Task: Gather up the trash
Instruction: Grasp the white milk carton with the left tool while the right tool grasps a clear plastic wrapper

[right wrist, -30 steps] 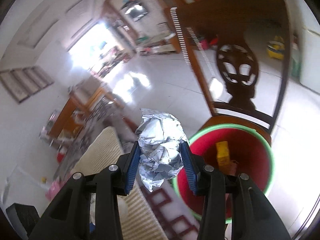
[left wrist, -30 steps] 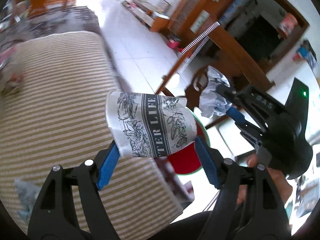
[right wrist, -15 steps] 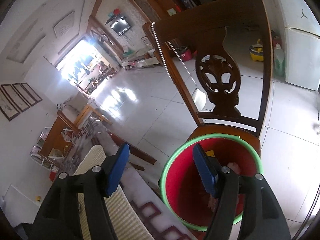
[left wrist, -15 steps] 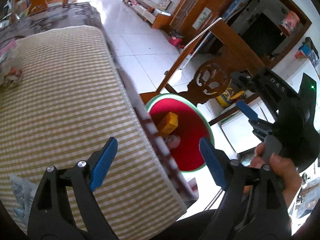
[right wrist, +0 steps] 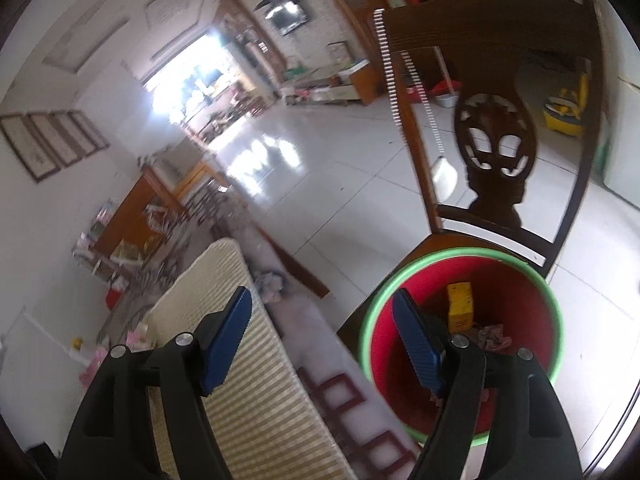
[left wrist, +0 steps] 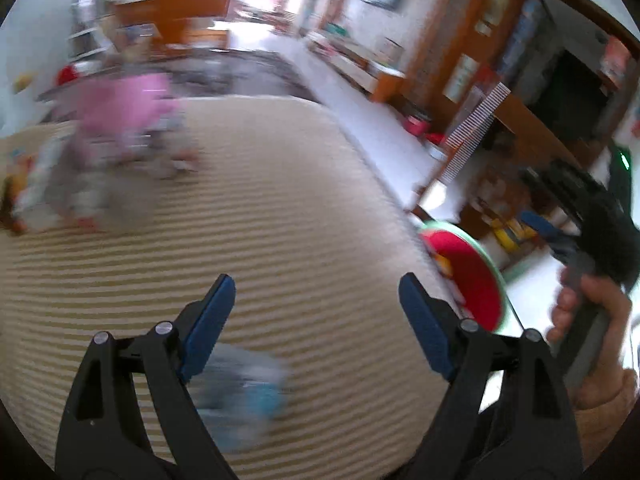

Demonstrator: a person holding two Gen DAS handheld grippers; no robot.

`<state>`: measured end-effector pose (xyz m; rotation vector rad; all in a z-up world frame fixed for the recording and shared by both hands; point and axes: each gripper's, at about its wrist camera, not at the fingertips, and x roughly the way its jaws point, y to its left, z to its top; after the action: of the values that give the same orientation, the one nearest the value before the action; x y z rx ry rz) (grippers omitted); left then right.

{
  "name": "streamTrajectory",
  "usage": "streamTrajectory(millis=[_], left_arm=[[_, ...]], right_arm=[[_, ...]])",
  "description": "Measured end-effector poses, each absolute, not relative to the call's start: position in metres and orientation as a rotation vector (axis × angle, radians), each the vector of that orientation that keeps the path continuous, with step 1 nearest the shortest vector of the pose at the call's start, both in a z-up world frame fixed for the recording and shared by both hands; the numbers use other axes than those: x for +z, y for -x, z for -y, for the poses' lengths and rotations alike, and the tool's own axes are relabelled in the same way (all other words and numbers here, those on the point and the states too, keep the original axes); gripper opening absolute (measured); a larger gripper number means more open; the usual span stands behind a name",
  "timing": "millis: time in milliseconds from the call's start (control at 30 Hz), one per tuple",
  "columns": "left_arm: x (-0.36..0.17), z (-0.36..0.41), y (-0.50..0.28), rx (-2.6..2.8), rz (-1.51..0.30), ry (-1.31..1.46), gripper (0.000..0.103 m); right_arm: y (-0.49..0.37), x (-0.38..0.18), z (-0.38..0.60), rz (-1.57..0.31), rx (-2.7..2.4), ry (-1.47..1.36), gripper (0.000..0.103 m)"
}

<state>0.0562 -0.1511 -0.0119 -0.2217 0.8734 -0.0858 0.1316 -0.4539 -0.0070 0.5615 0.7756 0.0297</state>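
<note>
We're in a tiled living room: glossy white floor tiles, dark wood trim, framed pictures at upper left of the right wrist view. A beige striped woven cloth (left wrist: 280, 208) covers the table and fills most of the left wrist view; in the right view its ribbed edge runs along the lower left.

Bin: round red plastic bucket (right wrist: 516, 280) with a green rim, lower right of the right wrist view, sitting on the seat of a carved dark wooden chair (right wrist: 496, 148). Mouth faces up. Inside we see a yellow box (right wrist: 460, 304), long axis roughly up-down in frame, plus a crumpled pinkish scrap (right wrist: 494, 334) beside it. In the left view the bucket shows at right, just past the cloth edge.

Left gripper (left wrist: 316, 320): jaws spread wide, nothing between the blue ribbed pads, over the cloth. A blurred bluish-white wrapper (left wrist: 244, 388) lies on the cloth at lower centre, just beside the left pad; shape and axis can't be read through the blur. More blurred clutter, pink on top (left wrist: 120, 120), sits at upper left.

Right gripper (right wrist: 320, 336): also spread wide, holding nothing; its right pad overlaps the bucket rim in frame. Right hand (left wrist: 596, 340) grips its handle at the right edge of the left view.
</note>
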Motion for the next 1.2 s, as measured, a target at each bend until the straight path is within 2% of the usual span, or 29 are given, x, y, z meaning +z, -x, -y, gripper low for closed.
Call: streamTrajectory(millis=[200,367,500,700,767,800,1000,1200], left_arm=[[-0.01,0.047,-0.055,0.179,-0.861,0.276,0.081],[0.005,-0.011,-0.067,0.302,-0.818,0.312,0.081],[0.01,-0.034,-0.095,0.362,-0.818,0.312,0.078],[-0.017,-0.047,-0.133,0.412,-0.938,0.227,0.075],[-0.027,-0.055,-0.137,0.408,-0.98,0.252,0.057],[-0.03,-0.061,-0.136,0.401,-0.989,0.281,0.057],[-0.028,-0.064,-0.092,0.351,-0.968,0.363,0.056],[-0.034,-0.052,-0.014,0.314,-0.987,0.413,0.056]], right_arm=[[-0.136,-0.006,0.413,-0.814,0.111,-0.508,0.072],[-0.14,-0.007,0.38,-0.843,0.162,-0.448,0.072],[-0.142,-0.009,0.359,-0.859,0.192,-0.401,0.072],[-0.146,-0.016,0.341,-0.887,0.207,-0.364,0.072],[-0.147,-0.017,0.337,-0.893,0.213,-0.347,0.072],[-0.148,-0.018,0.334,-0.898,0.216,-0.333,0.072],[-0.15,-0.026,0.326,-0.927,0.223,-0.293,0.072],[-0.152,-0.038,0.309,-0.962,0.246,-0.242,0.072]])
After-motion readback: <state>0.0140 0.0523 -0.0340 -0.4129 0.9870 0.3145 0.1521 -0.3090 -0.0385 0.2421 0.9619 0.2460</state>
